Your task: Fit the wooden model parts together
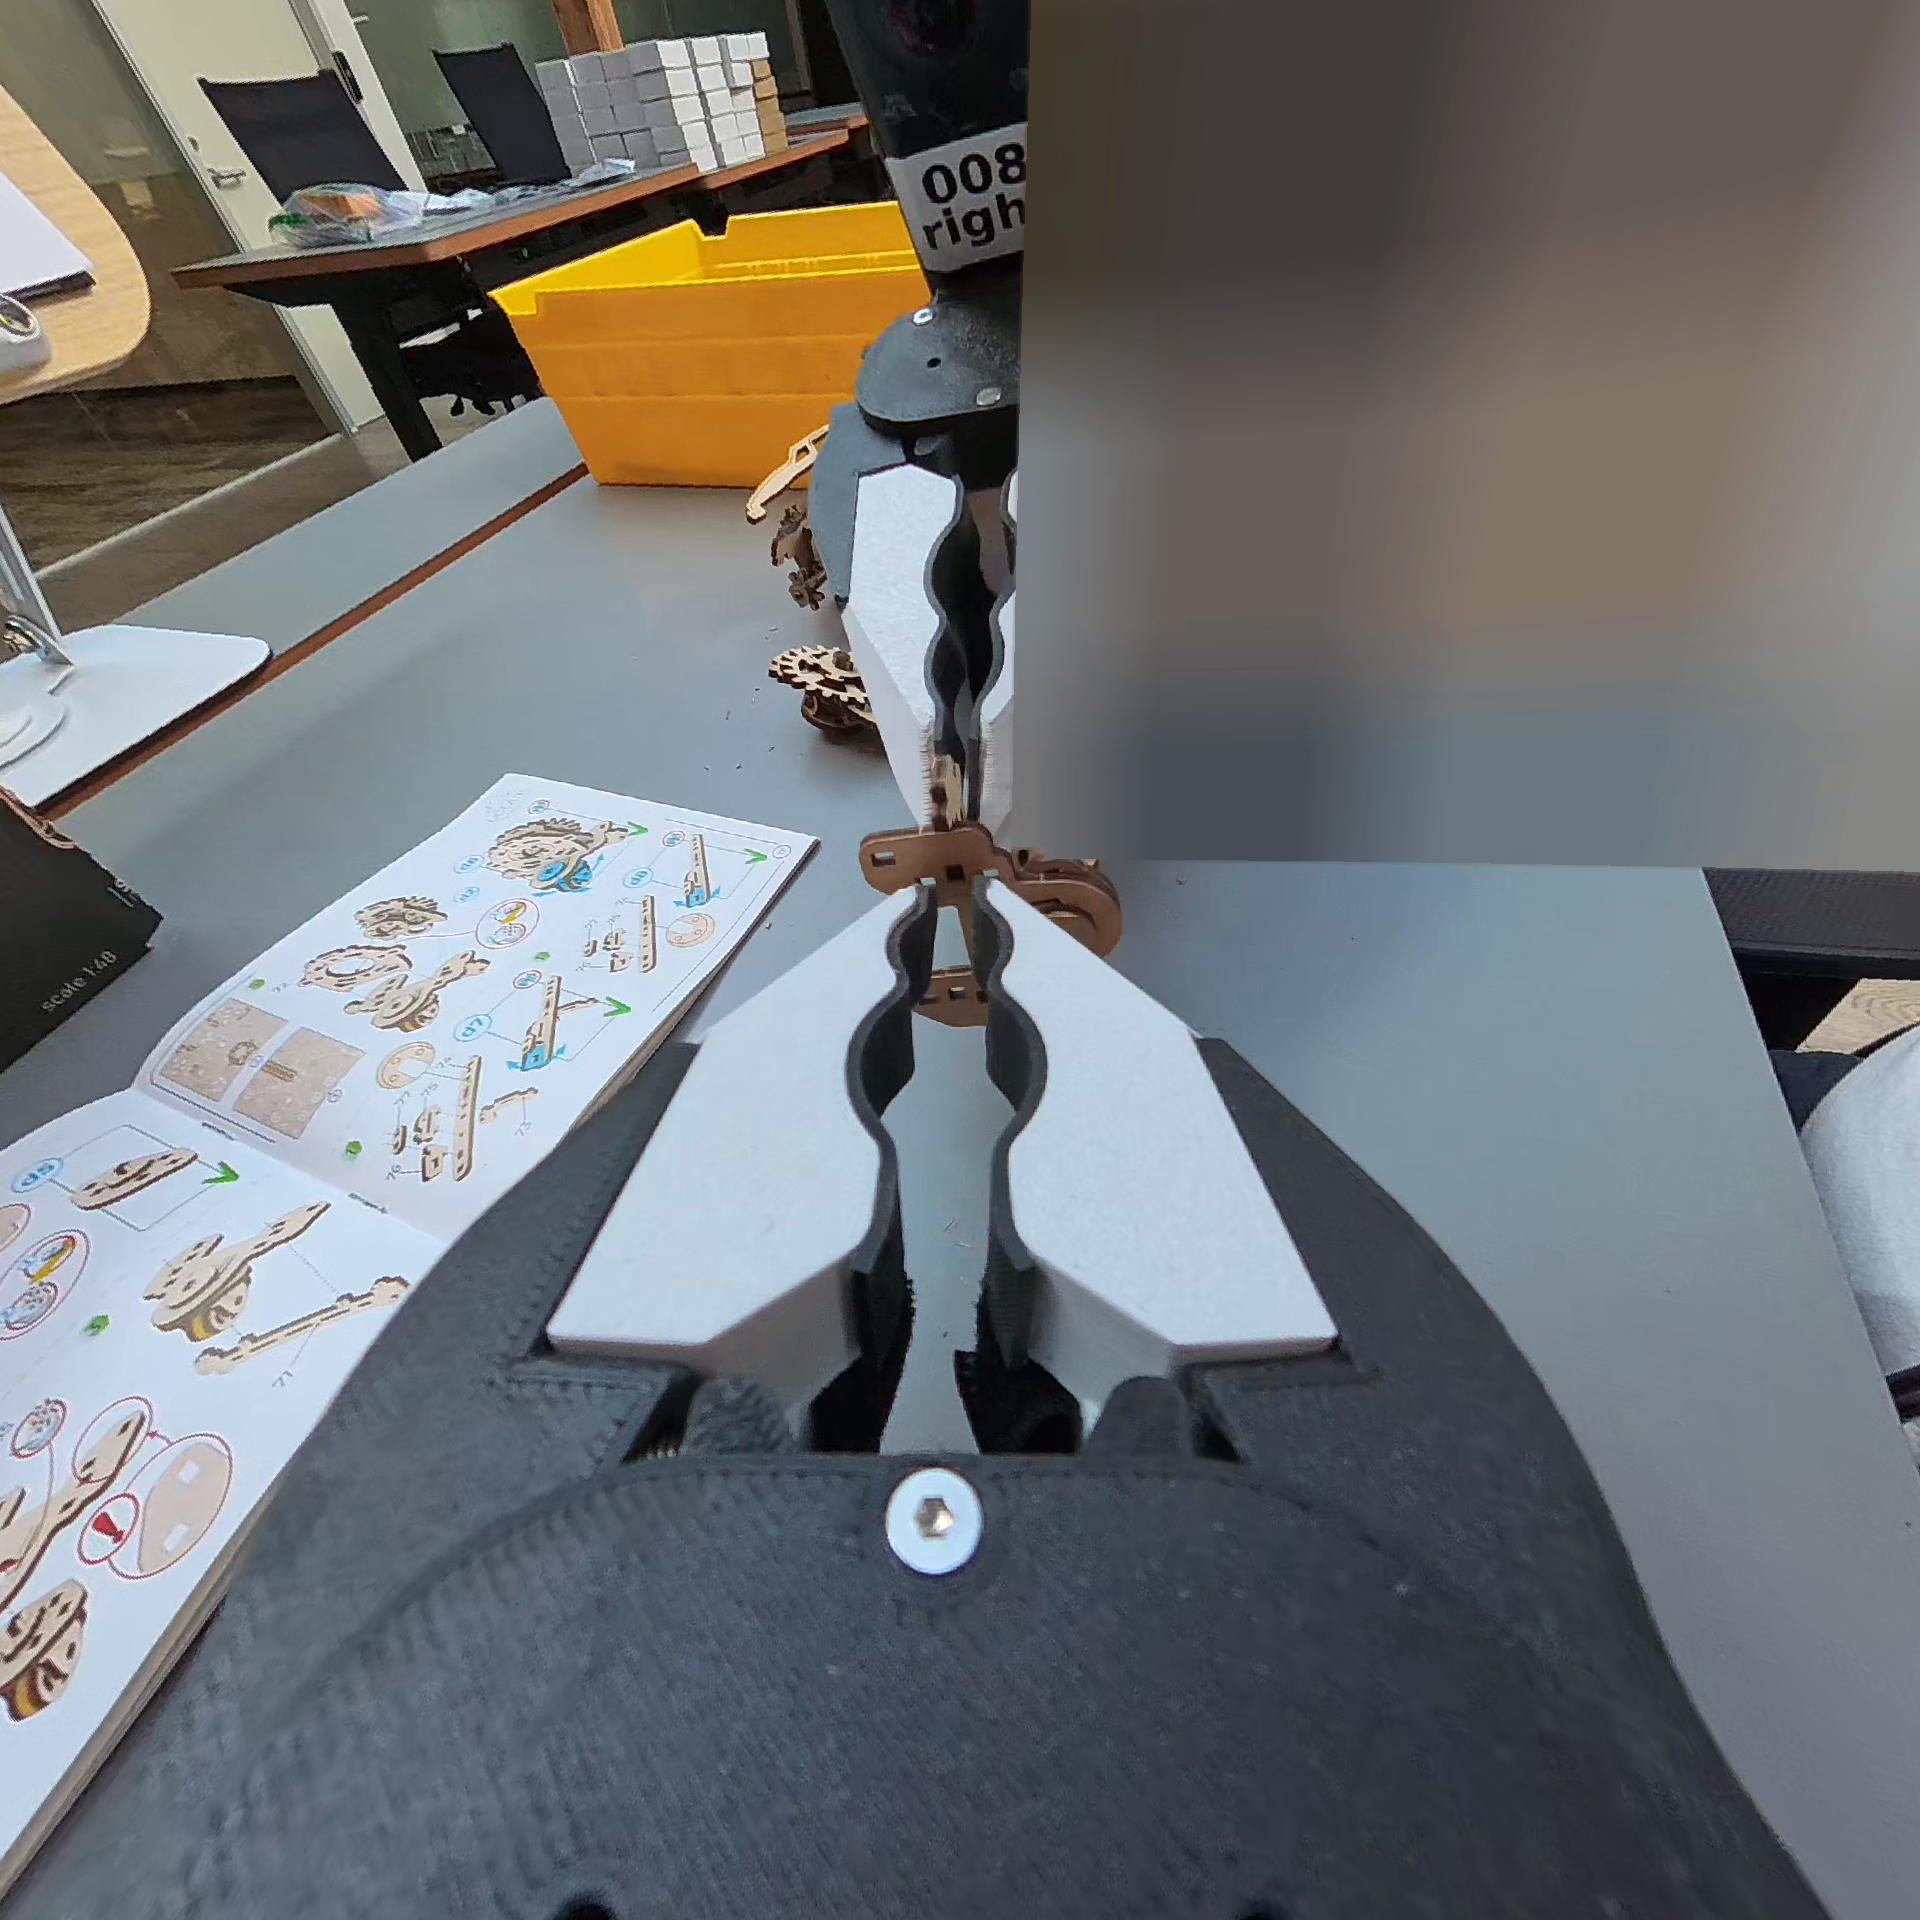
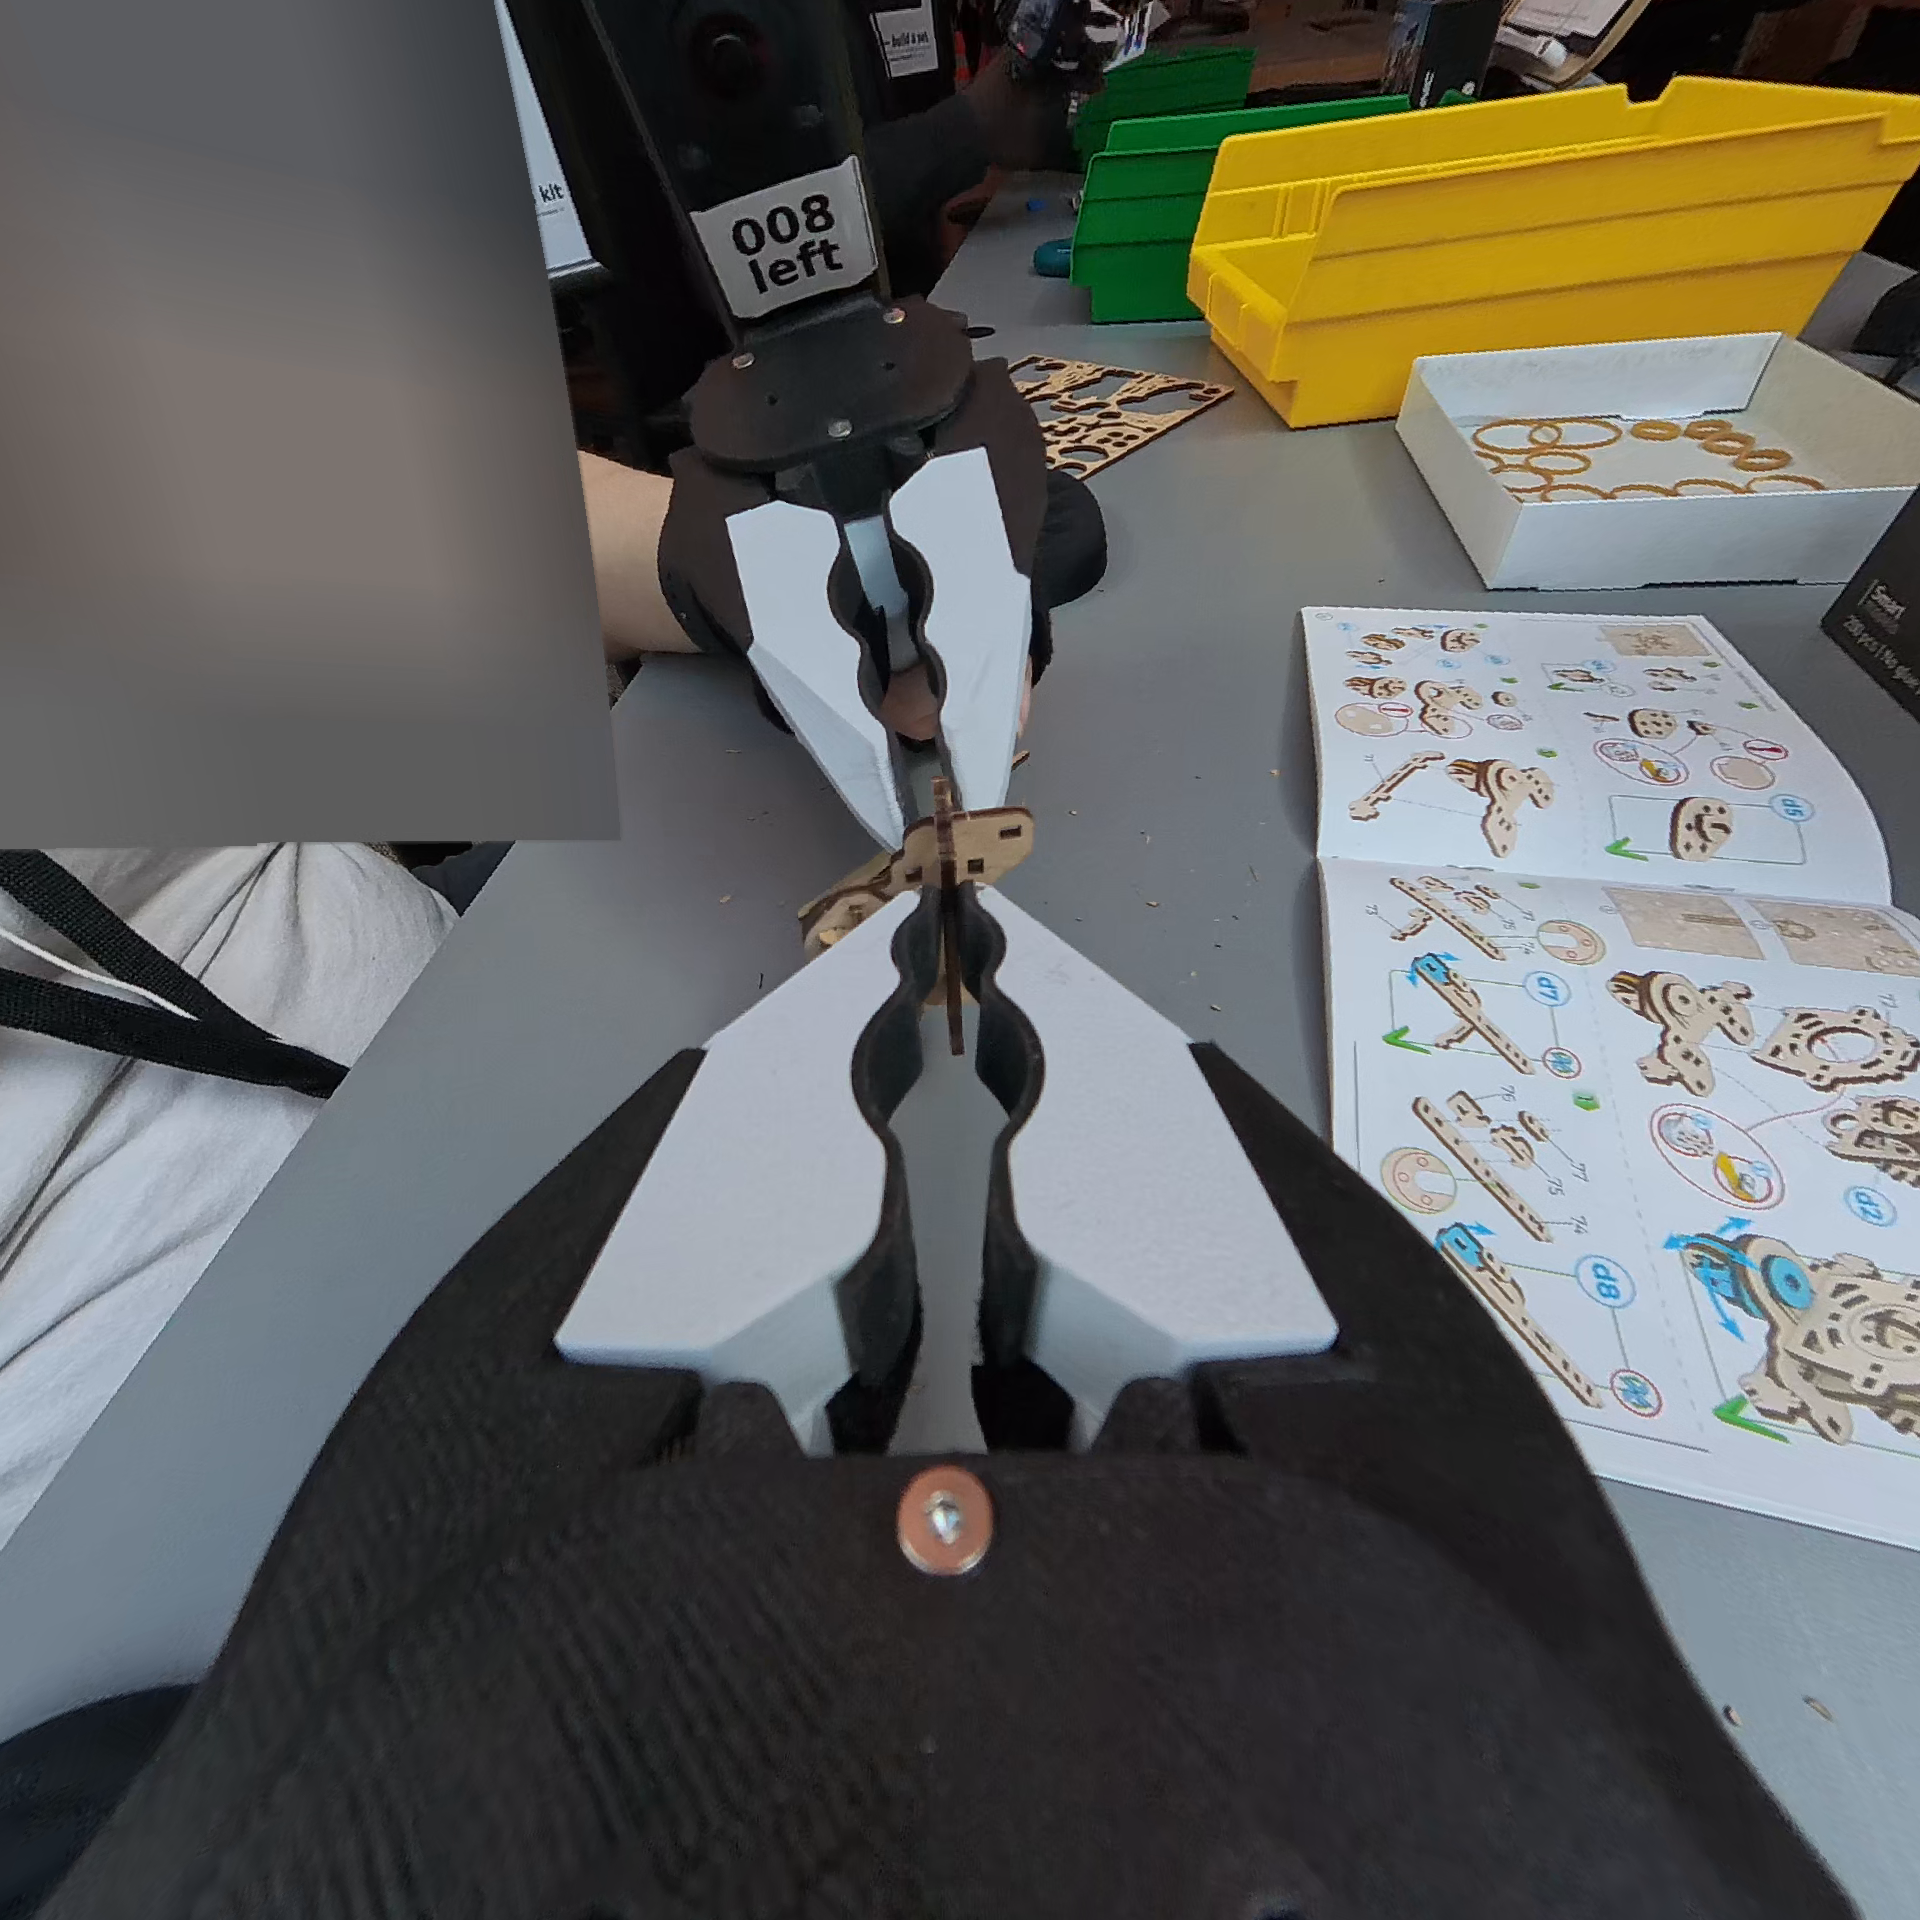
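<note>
My left gripper is shut on a wooden assembly: a slotted flat bar with round layered parts behind it, held above the grey table. My right gripper comes in from the far side, tip to tip with the left one. It is shut on a small thin wooden piece. In the right wrist view that piece stands edge-on between the right gripper's fingers and crosses the bar held by the left gripper. I cannot tell whether it sits in a slot.
An open instruction booklet lies beside the grippers. Loose gear assemblies lie behind. Yellow bins, green bins, a white box of wooden rings, a punched-out wooden sheet and a black box stand farther off. My two grippers' fingertips are within a few centimetres of each other.
</note>
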Tool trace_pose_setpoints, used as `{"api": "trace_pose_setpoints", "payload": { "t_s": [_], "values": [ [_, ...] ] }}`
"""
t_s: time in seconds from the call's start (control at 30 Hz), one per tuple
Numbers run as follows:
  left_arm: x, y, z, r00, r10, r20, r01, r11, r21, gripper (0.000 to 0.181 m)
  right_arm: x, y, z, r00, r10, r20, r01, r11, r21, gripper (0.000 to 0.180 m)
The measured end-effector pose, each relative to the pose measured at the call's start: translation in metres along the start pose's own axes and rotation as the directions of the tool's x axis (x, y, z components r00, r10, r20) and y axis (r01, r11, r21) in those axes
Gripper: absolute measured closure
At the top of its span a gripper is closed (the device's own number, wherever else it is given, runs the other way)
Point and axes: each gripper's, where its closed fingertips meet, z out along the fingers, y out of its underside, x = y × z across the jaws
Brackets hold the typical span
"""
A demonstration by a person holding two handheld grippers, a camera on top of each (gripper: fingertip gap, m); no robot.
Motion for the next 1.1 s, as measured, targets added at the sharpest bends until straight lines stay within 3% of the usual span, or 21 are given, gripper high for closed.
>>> {"api": "trace_pose_setpoints", "payload": {
  "t_s": [0.67,1.1],
  "values": [
    [0.0033,0.0012,-0.0012,0.999,-0.019,-0.034,0.019,1.000,-0.003,0.172,-0.0039,0.0021,0.0016,0.997,-0.069,-0.020,0.069,0.997,-0.026,0.178],
    [0.0084,0.0041,0.0012,0.998,0.000,-0.056,-0.002,1.000,-0.026,0.173,-0.0044,0.0038,0.0015,0.999,-0.032,0.004,0.032,0.999,-0.035,0.179]
  ]
}}
